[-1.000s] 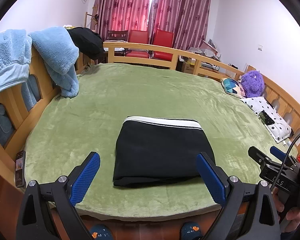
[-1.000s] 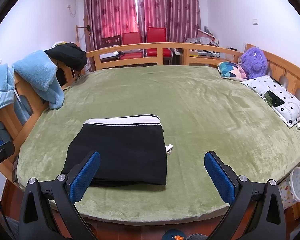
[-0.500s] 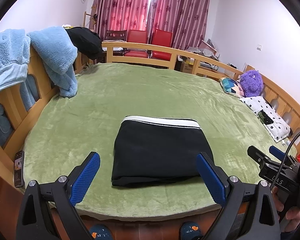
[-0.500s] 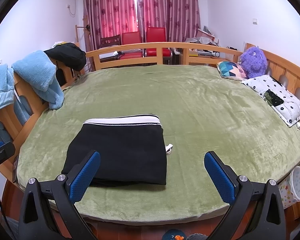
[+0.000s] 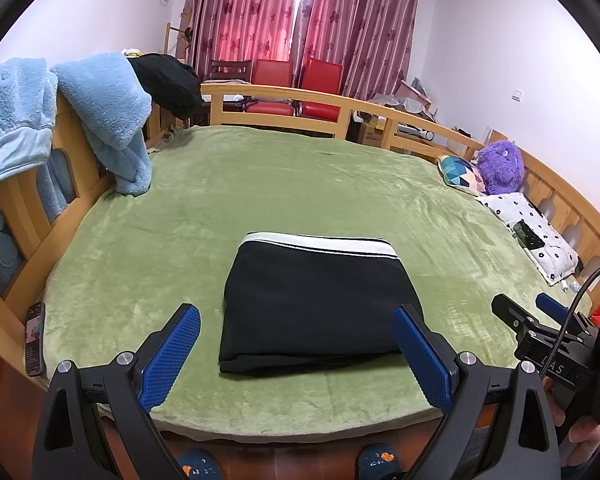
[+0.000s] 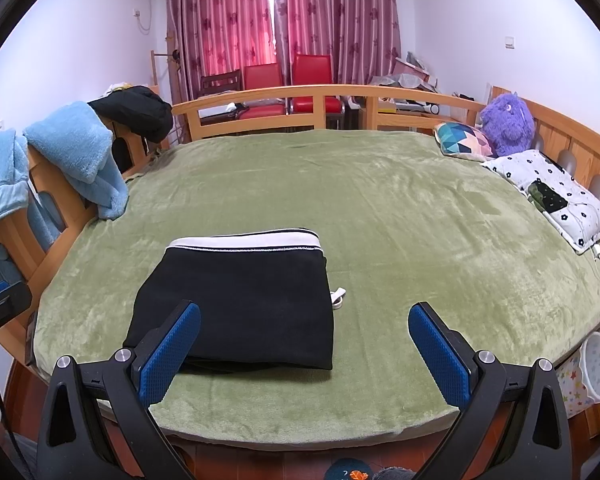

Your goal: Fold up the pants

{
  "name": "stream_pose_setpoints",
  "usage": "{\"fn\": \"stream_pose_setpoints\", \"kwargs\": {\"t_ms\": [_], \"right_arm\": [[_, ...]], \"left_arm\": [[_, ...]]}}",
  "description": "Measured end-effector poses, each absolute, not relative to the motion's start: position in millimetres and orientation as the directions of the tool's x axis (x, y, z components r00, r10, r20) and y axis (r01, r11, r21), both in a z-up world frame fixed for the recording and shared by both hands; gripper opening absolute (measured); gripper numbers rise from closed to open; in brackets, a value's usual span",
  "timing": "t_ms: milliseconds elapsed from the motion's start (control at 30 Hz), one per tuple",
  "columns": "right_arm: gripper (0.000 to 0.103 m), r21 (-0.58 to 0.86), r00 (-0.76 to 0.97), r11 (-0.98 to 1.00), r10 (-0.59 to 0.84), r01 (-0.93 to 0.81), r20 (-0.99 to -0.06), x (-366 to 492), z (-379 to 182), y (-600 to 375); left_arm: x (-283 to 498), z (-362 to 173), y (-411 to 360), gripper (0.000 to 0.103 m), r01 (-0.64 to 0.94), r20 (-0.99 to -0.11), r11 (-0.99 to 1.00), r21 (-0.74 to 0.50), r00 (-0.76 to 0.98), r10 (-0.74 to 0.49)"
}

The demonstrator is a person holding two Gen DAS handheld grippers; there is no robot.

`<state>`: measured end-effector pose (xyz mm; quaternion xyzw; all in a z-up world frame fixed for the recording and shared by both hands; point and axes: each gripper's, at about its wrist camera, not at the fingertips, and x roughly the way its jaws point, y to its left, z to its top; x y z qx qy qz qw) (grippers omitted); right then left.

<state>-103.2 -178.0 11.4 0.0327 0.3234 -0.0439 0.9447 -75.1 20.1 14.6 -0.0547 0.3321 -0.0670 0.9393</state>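
Black pants [image 5: 316, 300] with a white waistband lie folded into a compact rectangle on the green bed cover [image 5: 284, 184], near its front edge. They also show in the right wrist view [image 6: 240, 300], with a white drawstring end [image 6: 337, 296] sticking out at their right side. My left gripper [image 5: 300, 344] is open and empty, held back over the bed's front edge, just in front of the pants. My right gripper [image 6: 304, 348] is open and empty, to the right of the pants' front edge. The right gripper also shows in the left wrist view [image 5: 548, 328] at the far right.
Blue fleece blankets [image 5: 100, 108] and a black garment [image 5: 168, 80] hang on the wooden bed rail [image 5: 28, 200] at left. A phone [image 5: 35, 338] lies at the left edge. Pillows [image 6: 556, 196] and a purple plush toy [image 6: 508, 124] sit at right. A white bin [image 6: 598, 368] stands beside the bed.
The views have barely shifted. Both grippers stay open and the folded pants have not moved.
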Motion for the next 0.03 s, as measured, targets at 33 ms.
{"fn": "stream_pose_setpoints", "kwargs": {"t_ms": [33], "right_arm": [[0.102, 0.032, 0.788, 0.994, -0.063, 0.105, -0.613, -103.5, 11.5, -177.0]], "left_arm": [[-74.3, 14.2, 20.2, 0.097, 0.090, -0.616, 0.985, -0.149, 0.771, -0.163]]}}
